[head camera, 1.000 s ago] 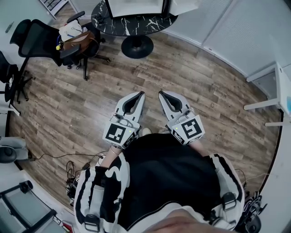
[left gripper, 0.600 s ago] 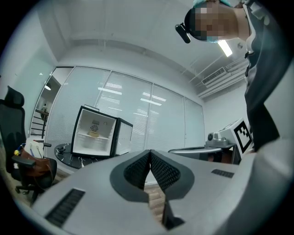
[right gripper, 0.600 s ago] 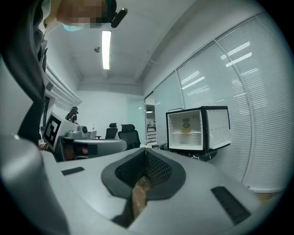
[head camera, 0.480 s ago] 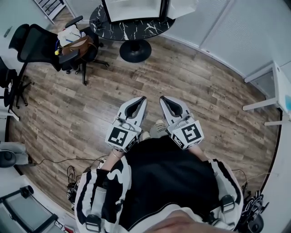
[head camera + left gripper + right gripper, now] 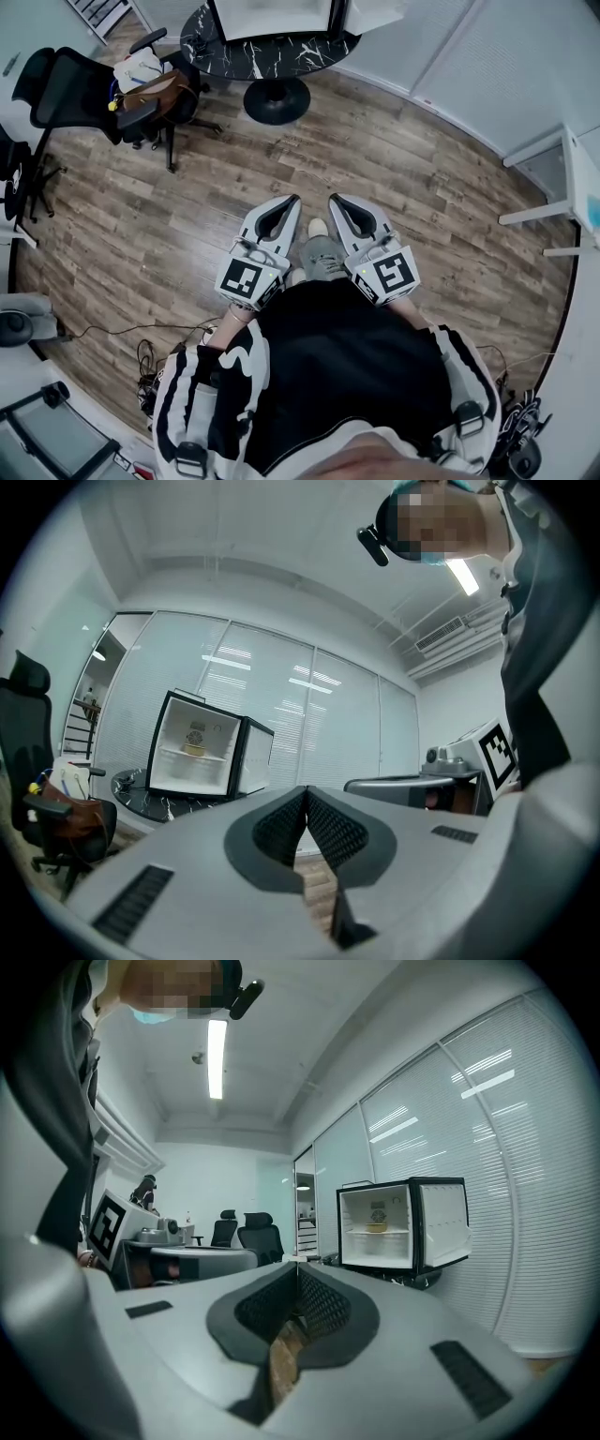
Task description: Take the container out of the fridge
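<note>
A small black fridge (image 5: 197, 757) stands open on a round black marble table (image 5: 234, 52) across the room. Its white inside shows in both gripper views. A small yellowish container (image 5: 195, 749) sits on its shelf, also seen as the container (image 5: 377, 1226) inside the fridge (image 5: 394, 1227). My left gripper (image 5: 292, 200) and right gripper (image 5: 334, 199) are held side by side in front of the person, far from the fridge. The left gripper (image 5: 306, 791) and the right gripper (image 5: 298, 1265) are both shut with nothing between their pads.
Wooden floor lies between me and the table. A black office chair (image 5: 80, 89) with a brown bag stands at the left. A white desk (image 5: 572, 178) is at the right edge. Cables (image 5: 150, 352) lie on the floor at the lower left. The person's shoe (image 5: 317, 230) shows between the grippers.
The person's foot has stepped forward into view between the grippers, and the chair and table have slid slightly left in the head view. Both grippers stay shut, side by side.
</note>
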